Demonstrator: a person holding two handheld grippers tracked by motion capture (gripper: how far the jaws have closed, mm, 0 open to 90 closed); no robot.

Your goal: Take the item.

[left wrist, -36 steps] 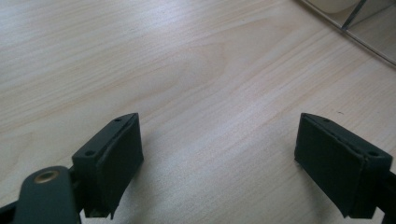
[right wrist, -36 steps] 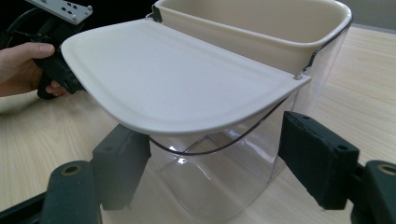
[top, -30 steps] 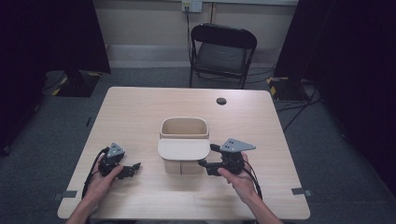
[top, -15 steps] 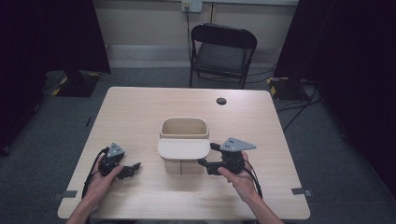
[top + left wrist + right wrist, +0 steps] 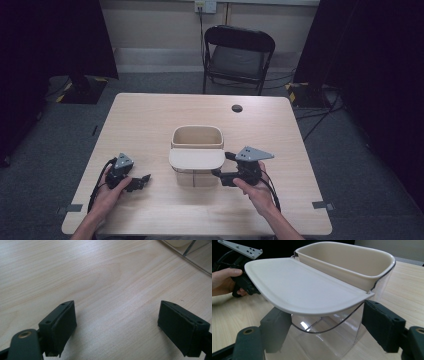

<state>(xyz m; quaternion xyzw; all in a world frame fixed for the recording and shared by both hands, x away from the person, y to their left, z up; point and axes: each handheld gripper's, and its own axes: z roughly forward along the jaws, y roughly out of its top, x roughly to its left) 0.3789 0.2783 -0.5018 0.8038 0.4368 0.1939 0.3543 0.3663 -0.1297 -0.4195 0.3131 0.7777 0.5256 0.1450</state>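
Note:
A clear plastic container [image 5: 192, 178] stands mid-table with a beige inner bin [image 5: 196, 137] in its far half and a beige lid [image 5: 196, 158] lying flat over its near half. My right gripper [image 5: 222, 165] is at the container's right side, pointing at it. In the right gripper view its jaws stand apart just under the lid [image 5: 304, 287], with the clear wall [image 5: 329, 340] ahead between them; I see no pad pressing on it, so the right gripper [image 5: 325, 332] is open. My left gripper [image 5: 144, 182] rests low over bare table to the container's left, and it [image 5: 117, 325] is open and empty.
A small black round object [image 5: 237, 108] lies near the table's far edge [image 5: 200, 95]. A black folding chair [image 5: 239, 55] stands behind the table. Dark curtains hang at both sides. Bare wood lies left and right of the container.

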